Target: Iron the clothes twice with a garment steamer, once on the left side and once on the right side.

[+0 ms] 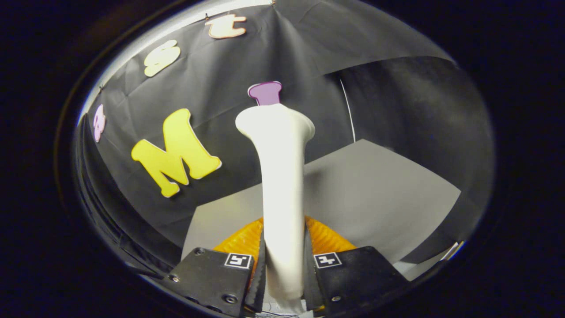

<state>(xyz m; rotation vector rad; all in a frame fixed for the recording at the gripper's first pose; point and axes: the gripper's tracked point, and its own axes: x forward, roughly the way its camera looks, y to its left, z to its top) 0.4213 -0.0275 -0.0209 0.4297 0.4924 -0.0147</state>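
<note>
Where jaws close, gripper [283,265] clamps steamer [280,176] — upright.

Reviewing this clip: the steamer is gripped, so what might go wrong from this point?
The gripper is shut on the low end of the white steamer, whose long body and flared head stand far beyond the fingers, so it may tilt or slip when swung. The head faces the black cloth wall with no garment visible, so a pass could miss.

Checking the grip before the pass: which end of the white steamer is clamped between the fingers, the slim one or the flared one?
The slim handle end: the gripper is shut on the garment steamer, both fingers pressing its narrow part. The flared head points away, beyond them, toward the booth wall.
</note>
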